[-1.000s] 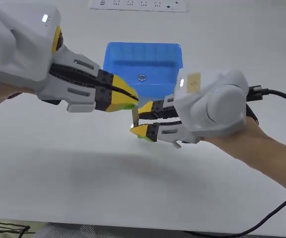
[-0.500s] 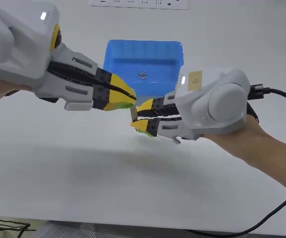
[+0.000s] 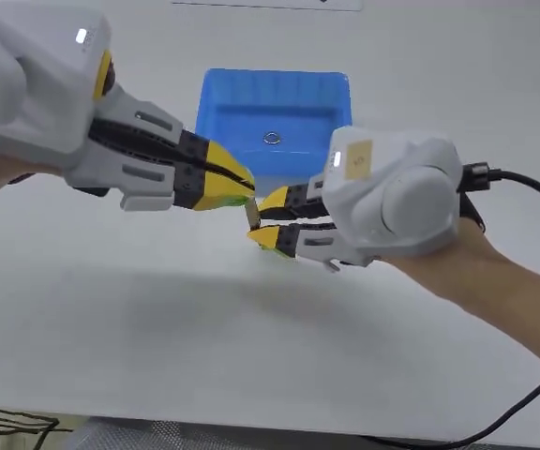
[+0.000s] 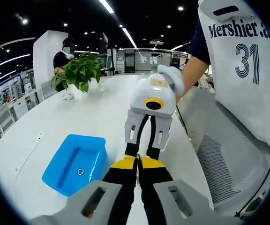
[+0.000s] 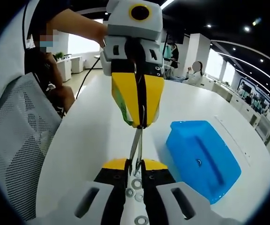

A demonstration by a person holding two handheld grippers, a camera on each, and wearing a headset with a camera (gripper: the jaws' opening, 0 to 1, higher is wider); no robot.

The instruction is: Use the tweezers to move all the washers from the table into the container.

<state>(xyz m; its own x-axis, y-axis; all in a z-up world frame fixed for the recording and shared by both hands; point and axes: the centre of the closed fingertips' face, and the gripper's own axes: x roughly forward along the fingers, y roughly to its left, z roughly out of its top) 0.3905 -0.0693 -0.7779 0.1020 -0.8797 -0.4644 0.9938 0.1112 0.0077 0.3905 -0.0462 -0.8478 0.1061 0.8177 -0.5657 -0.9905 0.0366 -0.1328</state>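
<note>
1. Looking down in the head view, the left gripper [image 3: 240,183] comes in from the left and the right gripper [image 3: 268,221] from the right. Their yellow tips nearly meet above the white table [image 3: 251,328].
2. The left gripper's jaws are clamped tight on one end of the tweezers [image 5: 137,143]. In the right gripper view the tweezers stick out of its yellow tips and point down toward the right gripper.
3. The right gripper's jaws sit on either side of the tweezers' other end, with only a narrow gap. Honestly can't tell if they're actually squeezing the legs or just sitting around them.
4. A few loose washers [image 5: 136,183] lie on the table right under the tweezer tips. In the right gripper view they sit in a rough line between that gripper's own jaws.
5. The blue container [image 3: 216,103] sits on the table just beyond the two grippers, upright and open on top.
6. A single washer [image 3: 271,139] lies flat on the container's floor, roughly in the middle.
</note>
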